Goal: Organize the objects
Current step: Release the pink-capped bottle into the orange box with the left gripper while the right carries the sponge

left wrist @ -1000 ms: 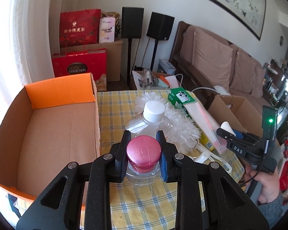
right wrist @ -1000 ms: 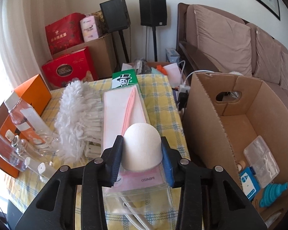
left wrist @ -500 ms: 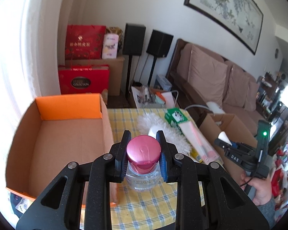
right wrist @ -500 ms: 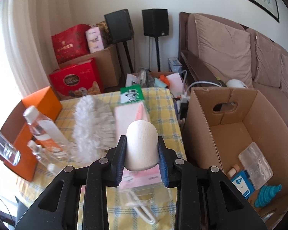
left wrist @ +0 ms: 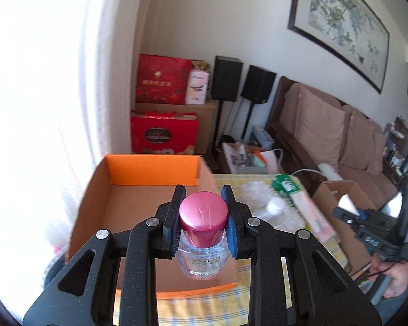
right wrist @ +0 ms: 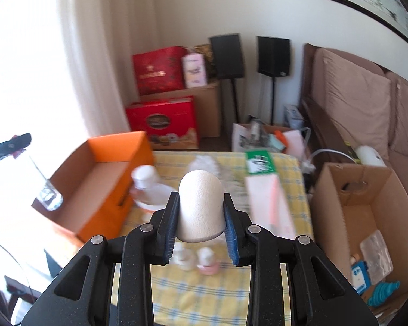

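clear bottle point(left wrist: 202, 255) – pink cap, upright, above orange box point(left wrist: 149, 174) | white sponge point(right wrist: 200, 203) – rounded, upright, above table

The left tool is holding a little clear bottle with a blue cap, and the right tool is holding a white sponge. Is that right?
Not quite. The cap is pink, not blue: the left wrist view shows the left tool clamped on a small clear bottle with a pink cap. The rest is right: the right tool holds a white sponge.
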The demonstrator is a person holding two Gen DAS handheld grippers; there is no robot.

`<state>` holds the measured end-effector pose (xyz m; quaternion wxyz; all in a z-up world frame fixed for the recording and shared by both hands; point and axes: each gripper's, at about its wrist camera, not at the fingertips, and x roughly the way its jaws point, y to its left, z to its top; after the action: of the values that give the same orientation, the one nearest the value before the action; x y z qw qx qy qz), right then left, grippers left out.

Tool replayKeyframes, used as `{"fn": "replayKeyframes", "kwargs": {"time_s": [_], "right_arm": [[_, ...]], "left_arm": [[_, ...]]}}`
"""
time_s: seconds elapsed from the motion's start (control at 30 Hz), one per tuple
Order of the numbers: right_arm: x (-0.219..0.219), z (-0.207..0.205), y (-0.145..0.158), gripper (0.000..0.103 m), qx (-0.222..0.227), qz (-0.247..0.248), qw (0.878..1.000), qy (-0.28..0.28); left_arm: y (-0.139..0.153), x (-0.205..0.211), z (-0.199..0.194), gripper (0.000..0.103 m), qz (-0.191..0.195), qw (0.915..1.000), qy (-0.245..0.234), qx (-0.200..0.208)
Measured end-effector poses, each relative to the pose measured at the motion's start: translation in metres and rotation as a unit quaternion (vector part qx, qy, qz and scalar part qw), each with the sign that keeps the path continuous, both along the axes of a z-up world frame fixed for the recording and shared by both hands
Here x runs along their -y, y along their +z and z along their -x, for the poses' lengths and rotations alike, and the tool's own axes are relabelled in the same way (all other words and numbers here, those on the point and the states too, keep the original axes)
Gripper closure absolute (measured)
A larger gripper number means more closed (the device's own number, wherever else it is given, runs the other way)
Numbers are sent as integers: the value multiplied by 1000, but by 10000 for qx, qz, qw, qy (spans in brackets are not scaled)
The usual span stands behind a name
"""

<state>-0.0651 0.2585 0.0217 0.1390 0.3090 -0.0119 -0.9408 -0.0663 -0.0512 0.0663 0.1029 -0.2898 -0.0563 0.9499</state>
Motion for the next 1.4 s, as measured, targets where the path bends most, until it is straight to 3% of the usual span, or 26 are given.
{"fn": "replayKeyframes", "kwargs": {"time_s": [0.37,0.7,1.3,1.4], "right_arm": [[83,-1,-5,73,97,-138,9962,854],[133,6,-24,73,239,-182,9902,1364],[195,14,-56,72,495,-345,9817,1805],[201,16,-60,72,541,-345,9806,1851]], "left_arm": [[-48,48,8,79,345,9964,508,591],[-81,75,12,79,705,9899,761,965],[-120,96,25,78,730,9830,882,1436],[-116,103,20,47,568,9843,958,1366]]}}
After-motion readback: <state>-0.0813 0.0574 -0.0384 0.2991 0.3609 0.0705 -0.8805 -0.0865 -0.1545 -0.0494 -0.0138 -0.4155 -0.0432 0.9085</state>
